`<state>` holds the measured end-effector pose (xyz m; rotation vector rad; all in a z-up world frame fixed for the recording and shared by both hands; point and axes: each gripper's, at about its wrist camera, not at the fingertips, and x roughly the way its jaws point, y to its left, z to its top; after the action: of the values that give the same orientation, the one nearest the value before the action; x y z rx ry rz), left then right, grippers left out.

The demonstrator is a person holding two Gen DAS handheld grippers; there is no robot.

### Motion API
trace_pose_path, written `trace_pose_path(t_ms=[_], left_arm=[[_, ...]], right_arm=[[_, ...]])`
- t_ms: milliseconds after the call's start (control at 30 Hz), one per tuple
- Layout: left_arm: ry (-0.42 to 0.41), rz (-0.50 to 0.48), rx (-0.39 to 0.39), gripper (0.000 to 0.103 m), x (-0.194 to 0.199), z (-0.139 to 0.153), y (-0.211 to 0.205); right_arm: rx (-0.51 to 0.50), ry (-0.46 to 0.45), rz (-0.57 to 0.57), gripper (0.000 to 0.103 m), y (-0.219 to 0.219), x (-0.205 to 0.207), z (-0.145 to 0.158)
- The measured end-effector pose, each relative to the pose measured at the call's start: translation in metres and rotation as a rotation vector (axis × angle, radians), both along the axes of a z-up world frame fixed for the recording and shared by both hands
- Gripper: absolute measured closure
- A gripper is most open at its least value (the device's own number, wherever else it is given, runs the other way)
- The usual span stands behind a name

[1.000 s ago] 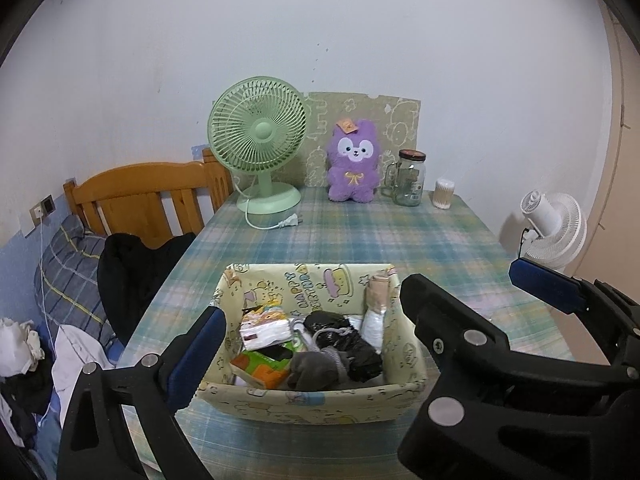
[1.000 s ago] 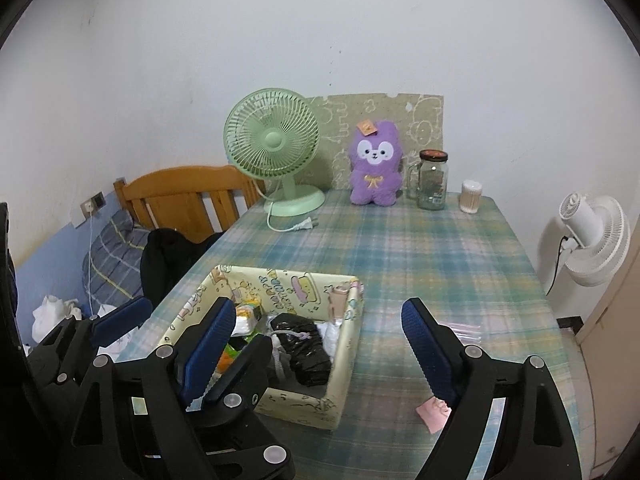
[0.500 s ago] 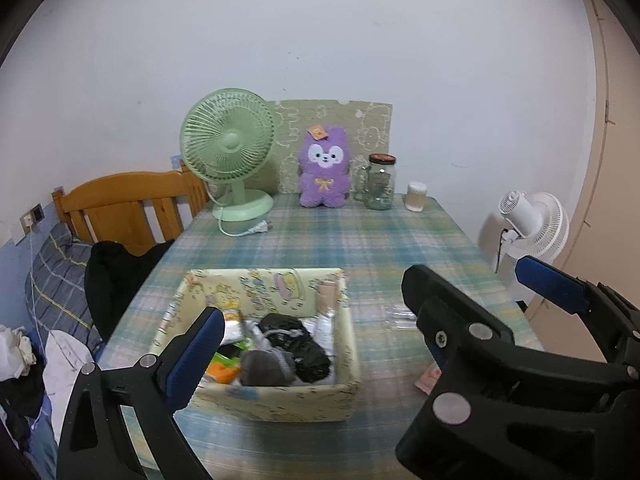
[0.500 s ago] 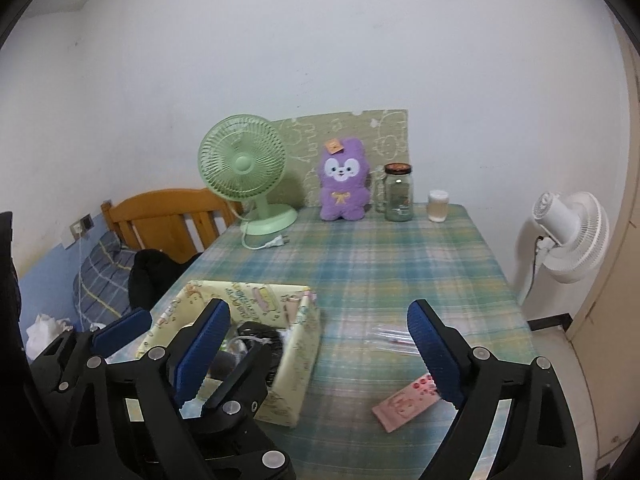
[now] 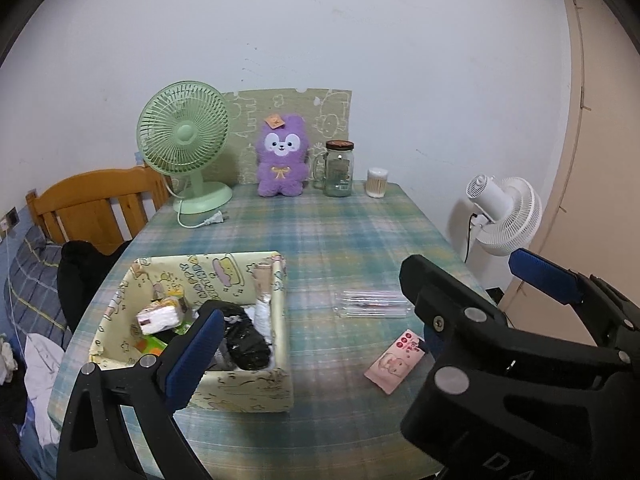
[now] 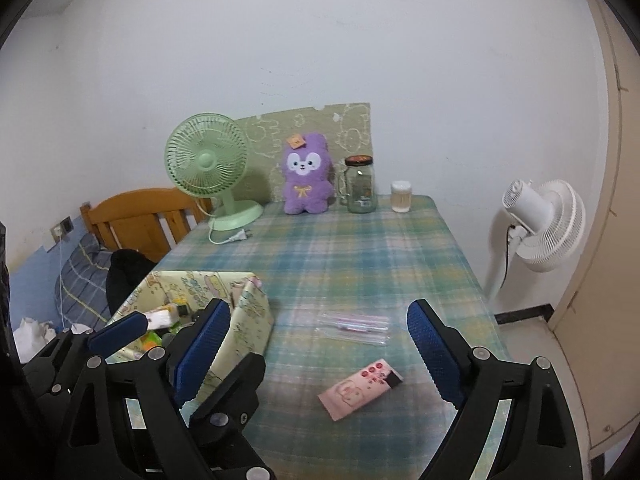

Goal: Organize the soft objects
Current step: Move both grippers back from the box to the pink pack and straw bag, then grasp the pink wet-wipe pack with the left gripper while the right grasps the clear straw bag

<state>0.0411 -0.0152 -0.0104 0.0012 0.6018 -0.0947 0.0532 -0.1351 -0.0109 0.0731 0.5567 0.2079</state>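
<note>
A yellow cartoon-print fabric box [image 5: 236, 390] sits at the table's near left, holding a tissue pack [image 5: 160, 316], a black bundle [image 5: 244, 340] and other soft items. It also shows in the right wrist view [image 6: 248, 320]. A pink packet [image 6: 360, 388] and a clear plastic sleeve [image 6: 354, 326] lie on the plaid cloth to its right. A purple plush rabbit [image 5: 282, 158] stands at the back. My left gripper [image 5: 308, 340] is open and empty above the box's right side. My right gripper [image 6: 316, 344] is open and empty above the packet.
A green desk fan [image 5: 184, 140], a glass jar [image 5: 339, 168] and a small cotton-swab pot [image 5: 377, 182] stand along the back wall. A wooden chair [image 5: 96, 208] with dark clothes is at the left. A white standing fan [image 5: 504, 216] is right of the table.
Both grippers have pulled back and shifted right. The box has slid left in view and the pink packet and clear sleeve have come into sight. Both grippers stay open.
</note>
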Motion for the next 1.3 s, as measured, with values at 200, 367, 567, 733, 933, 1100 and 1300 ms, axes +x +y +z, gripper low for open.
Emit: trace_pose_path(t_ms=[200, 367, 567, 733, 933, 1100, 1300], left_arm=[[-0.003, -0.01, -0.003, 0.002, 0.001, -0.01, -0.013], [0.016, -0.026, 0.005, 0.002, 0.005, -0.024, -0.023], [0.058, -0.051, 0.016, 0.003, 0.012, -0.042, -0.035], [0.084, -0.056, 0.014, 0.007, 0.019, -0.053, -0.042], [0.113, -0.094, 0.034, 0.007, 0.028, -0.069, -0.052], [0.141, -0.118, 0.038, 0.008, 0.037, -0.08, -0.059], [0.182, -0.136, 0.054, 0.01, 0.049, -0.096, -0.066]], right_arm=[[-0.006, 0.016, -0.032, 0.011, -0.016, 0.001, -0.012], [-0.015, 0.047, -0.06, 0.011, -0.025, 0.004, -0.028], [-0.003, 0.096, -0.08, 0.011, -0.035, 0.012, -0.049], [-0.005, 0.125, -0.103, 0.011, -0.041, 0.016, -0.06], [-0.007, 0.153, -0.117, 0.011, -0.046, 0.021, -0.077], [-0.006, 0.181, -0.12, 0.013, -0.052, 0.029, -0.09], [-0.011, 0.225, -0.123, 0.013, -0.058, 0.038, -0.107]])
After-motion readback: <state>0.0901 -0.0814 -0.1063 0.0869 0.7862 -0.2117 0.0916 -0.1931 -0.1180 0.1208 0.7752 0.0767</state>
